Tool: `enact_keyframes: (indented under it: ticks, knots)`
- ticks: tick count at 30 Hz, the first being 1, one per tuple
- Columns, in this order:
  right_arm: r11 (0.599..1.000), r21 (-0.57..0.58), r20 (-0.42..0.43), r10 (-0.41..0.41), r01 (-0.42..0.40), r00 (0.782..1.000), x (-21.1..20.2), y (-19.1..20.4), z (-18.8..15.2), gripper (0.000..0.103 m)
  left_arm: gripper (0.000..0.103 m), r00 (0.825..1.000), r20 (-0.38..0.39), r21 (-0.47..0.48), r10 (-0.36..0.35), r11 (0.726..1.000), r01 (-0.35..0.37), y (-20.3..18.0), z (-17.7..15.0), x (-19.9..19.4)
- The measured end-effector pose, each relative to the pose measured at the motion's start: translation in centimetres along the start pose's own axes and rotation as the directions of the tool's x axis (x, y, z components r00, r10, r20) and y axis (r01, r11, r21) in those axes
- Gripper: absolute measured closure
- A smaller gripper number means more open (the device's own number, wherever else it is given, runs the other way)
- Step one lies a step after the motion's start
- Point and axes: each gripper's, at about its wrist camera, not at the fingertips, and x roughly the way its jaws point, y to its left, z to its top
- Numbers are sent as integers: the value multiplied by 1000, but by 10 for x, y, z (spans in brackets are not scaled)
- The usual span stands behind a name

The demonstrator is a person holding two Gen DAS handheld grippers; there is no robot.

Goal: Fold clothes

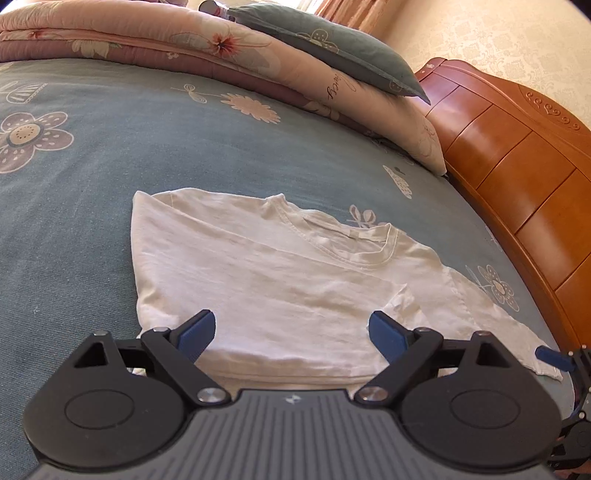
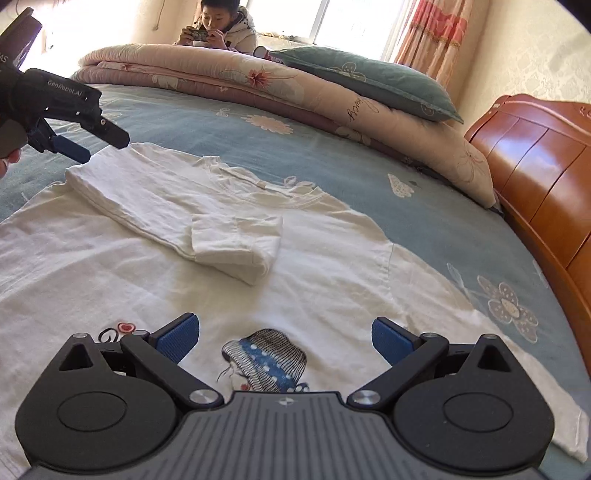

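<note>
T-shirt (image 2: 332,266) on bed (image 2: 229,136), quilt (image 2: 207,70) behind, headboard (image 2: 546,162) right

One white T-shirt (image 2: 332,258), one quilt (image 2: 207,70), one pillow (image 2: 369,85), two tongs (image 1: 293,330) (image 2: 284,338), one person (image 2: 221,26).

Daylight poured in from the window (image 2: 354,22), which was blown out to white glare. The bed sheet (image 1: 110,177) was evenly, softly lit with faint shadows. Fisheye curvature bent the headboard (image 1: 517,158); corners vignetted dark.
</note>
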Motion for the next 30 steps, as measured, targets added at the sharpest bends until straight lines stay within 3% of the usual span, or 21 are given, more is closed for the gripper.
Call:
enact_keyframes:
  ticks: [2,5,9,14,19,24,25,28,30]
  knots:
    - [998,-61,3,2,-2,1000,12,2,25,1,13,999,-36,-34,13,999,-14,6,2,1]
    - [993,-113,-19,40,-42,999,39,12,58,1,13,999,-48,-11,1,1000,-1,5,4,-8]
    - [981,-178,-91,62,-77,994,86,43,76,1,12,999,-53,6,1,1000,-1,7,-1,-15]
    - [959,-283,-143,-57,15,988,120,61,71,0,12,997,-69,12,29,1000,-28,11,-2,-14]
    - [971,-187,-145,-180,152,973,113,9,60,0,12,997,-43,33,68,997,-67,8,0,-20]
    - [959,-67,-170,-281,274,944,104,-47,46,0,12,994,-35,37,105,994,-103,9,1,-22]
    - [959,-43,-177,-284,281,942,101,-56,41,0,12,994,-34,37,106,994,-105,10,1,-22]
    - [974,34,-150,-215,223,965,90,-74,31,1,12,993,-29,34,112,993,-111,12,2,-22]
    - [982,66,-123,-168,176,978,86,-80,31,11,12,992,-22,31,121,992,-121,14,3,-24]
